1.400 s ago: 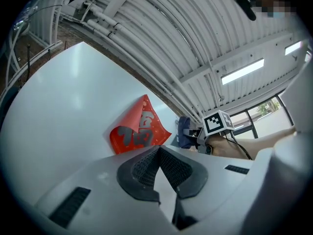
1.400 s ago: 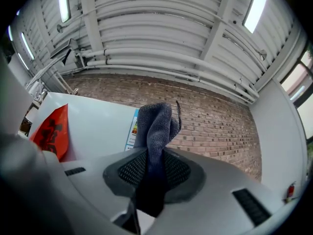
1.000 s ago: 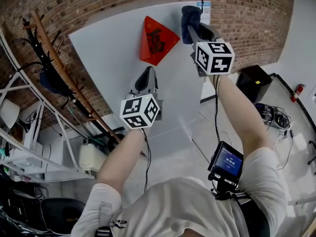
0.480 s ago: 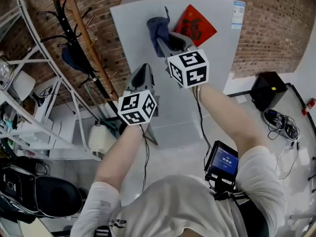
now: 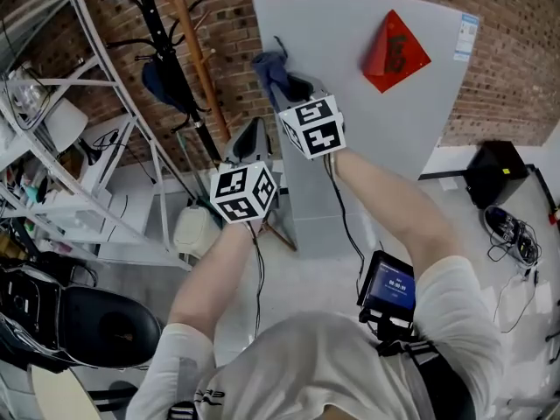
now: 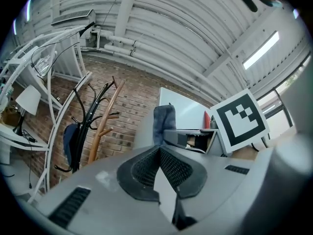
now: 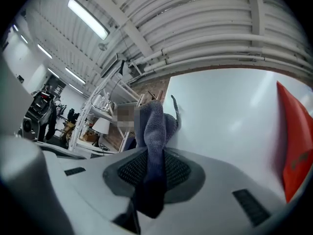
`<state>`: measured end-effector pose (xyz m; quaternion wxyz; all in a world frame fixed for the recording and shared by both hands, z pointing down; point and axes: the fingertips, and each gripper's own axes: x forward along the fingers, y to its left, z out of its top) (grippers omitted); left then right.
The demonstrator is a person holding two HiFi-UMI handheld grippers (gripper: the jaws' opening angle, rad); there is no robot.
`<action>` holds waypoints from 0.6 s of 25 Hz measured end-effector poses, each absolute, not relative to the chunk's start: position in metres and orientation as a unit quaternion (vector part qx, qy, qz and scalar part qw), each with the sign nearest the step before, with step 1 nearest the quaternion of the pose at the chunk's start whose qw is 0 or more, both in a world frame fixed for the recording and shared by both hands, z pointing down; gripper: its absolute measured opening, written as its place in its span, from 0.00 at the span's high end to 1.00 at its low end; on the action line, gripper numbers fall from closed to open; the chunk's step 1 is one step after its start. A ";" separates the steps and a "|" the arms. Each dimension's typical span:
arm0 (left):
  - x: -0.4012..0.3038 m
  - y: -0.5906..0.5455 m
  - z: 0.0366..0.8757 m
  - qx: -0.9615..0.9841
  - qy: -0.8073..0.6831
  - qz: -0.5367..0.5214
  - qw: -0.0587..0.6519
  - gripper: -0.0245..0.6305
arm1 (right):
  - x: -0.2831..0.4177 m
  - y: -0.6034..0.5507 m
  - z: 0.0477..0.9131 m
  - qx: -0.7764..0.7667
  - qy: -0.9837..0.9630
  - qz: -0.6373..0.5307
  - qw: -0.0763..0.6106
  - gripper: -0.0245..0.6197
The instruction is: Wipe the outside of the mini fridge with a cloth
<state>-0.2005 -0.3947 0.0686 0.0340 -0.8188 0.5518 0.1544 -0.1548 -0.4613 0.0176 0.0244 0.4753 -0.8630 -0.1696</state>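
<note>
At the top of the head view the fridge (image 5: 376, 138) stands against a brick wall. The right gripper (image 5: 282, 86) presses the cloth (image 5: 268, 66) onto the fridge's upper left edge. The left gripper (image 5: 254, 143) hangs lower, just beside the fridge's left side, with a coat rack (image 5: 179, 59) further left. From the left gripper view, its jaws are clenched together with nothing between them, and the cloth shows beyond them against the pale panel. From the right gripper view, the jaws grip the cloth at its middle: a bunched end stands up past the tips against the fridge face, and a tail hangs back between the jaws. To wipe well, I judge the bunched end should lie flat on the panel under steady pressure. It should travel in overlapping strokes from this edge across, skirting the red sign (image 5: 395, 49) and the label (image 5: 469, 35) so neither peels. The grip looks firm enough, though a cloth held by so narrow a fold could drag loose on a hard push. The free gripper could steady the side wall. By count: one fridge, one cloth, two grippers, one red sign, one label, one coat rack.
</note>
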 end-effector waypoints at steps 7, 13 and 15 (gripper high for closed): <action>-0.184 -0.397 0.068 -0.832 0.531 0.155 0.033 0.96 | -0.133 -0.457 0.015 0.495 -0.849 -0.185 0.029 0.83; -0.139 -0.401 0.069 -0.853 0.499 0.152 0.029 0.96 | -0.070 -0.455 0.018 0.533 -0.824 -0.187 0.040 0.83; -0.119 -0.403 0.071 -0.859 0.488 0.151 0.026 0.96 | -0.046 -0.455 0.019 0.547 -0.815 -0.186 0.044 0.83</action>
